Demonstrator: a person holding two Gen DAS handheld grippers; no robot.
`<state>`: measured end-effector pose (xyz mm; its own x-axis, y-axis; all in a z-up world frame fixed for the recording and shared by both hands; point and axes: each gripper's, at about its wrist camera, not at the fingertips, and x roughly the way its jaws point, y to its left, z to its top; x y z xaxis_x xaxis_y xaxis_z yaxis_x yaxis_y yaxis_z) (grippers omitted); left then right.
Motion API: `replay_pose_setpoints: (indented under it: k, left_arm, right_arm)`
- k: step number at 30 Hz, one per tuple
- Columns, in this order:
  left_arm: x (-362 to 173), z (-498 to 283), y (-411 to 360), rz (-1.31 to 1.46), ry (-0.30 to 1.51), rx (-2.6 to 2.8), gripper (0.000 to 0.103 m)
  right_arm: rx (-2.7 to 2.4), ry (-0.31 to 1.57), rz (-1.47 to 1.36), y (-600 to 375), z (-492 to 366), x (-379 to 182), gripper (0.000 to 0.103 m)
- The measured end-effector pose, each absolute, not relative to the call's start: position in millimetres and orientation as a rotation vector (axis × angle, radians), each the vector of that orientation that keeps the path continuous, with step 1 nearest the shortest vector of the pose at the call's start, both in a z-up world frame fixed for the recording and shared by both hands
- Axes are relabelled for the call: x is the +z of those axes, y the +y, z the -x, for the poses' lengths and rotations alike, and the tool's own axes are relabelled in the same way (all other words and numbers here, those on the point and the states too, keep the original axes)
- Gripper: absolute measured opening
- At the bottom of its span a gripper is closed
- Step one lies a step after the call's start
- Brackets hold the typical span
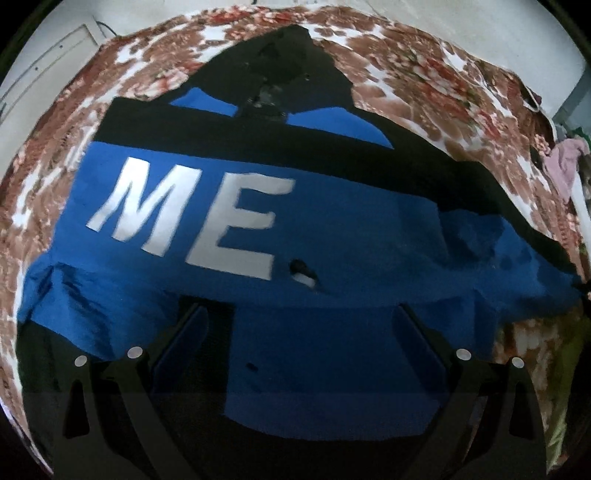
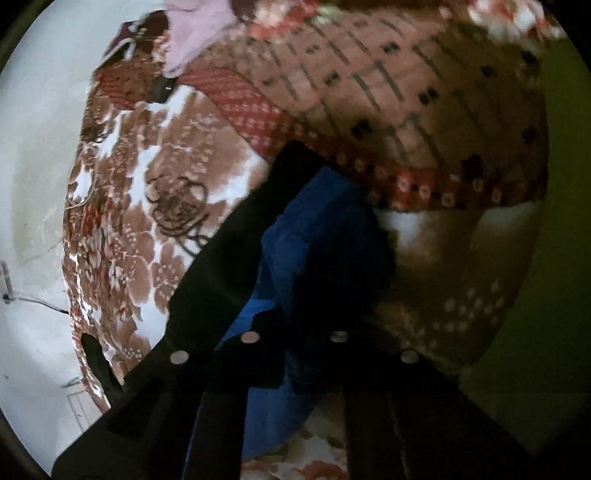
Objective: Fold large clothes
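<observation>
The blue and black fabric garment with white letters "ME" (image 1: pixel 229 229) lies spread flat on the brown, red and white floral bedspread (image 1: pixel 424 74).

Left wrist view: shows the garment's full width, with a black band across its upper part and a black section beyond. The left gripper (image 1: pixel 299 314) hangs over the near blue edge. Its two black fingers (image 1: pixel 192 332) stand wide apart, with cloth lying beneath and between them; no pad presses on the fabric. A pink cloth (image 1: pixel 565 158) sits at the bedspread's far right edge.

Right wrist view: shows only a bunched corner of the same garment (image 2: pixel 317 229), blue with a black strip, rising between the fingers. The right gripper (image 2: pixel 314 236) is clamped down on this fold, jaws nearly together. This view alone shows a patterned red and tan quilt (image 2: pixel 388 92) beyond the gripper, overlapping the bedspread (image 2: pixel 147 221), and the pink cloth (image 2: pixel 195 29) at the top.
</observation>
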<state>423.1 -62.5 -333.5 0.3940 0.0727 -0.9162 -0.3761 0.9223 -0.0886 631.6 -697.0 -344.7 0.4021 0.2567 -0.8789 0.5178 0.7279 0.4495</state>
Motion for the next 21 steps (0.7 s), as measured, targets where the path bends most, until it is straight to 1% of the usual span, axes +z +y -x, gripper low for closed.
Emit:
replay_pose_setpoints:
  k: [5,10,14,21]
  left_arm:
    - [-339,-433,-67,0.177,1.094,0.279,0.098]
    - [-371,-446,-76,0.094,1.132,0.255,0.098]
    - [-394,-444,-77,0.078,1.145,0.218,0.098]
    - [-406,-439,-75,0.086,1.097,0.188,0.099]
  right_arm:
    - [-0.093,1.067,-0.607,-651,-625,-286,0.006]
    - [0.013,0.981,-0.58,-600,-618,-235,0.006]
    - [0.101,0.94,-0.525,-545,-617,-203,0.006]
    - [0.301,0.874,-0.429,-429,-612,-154,0.006]
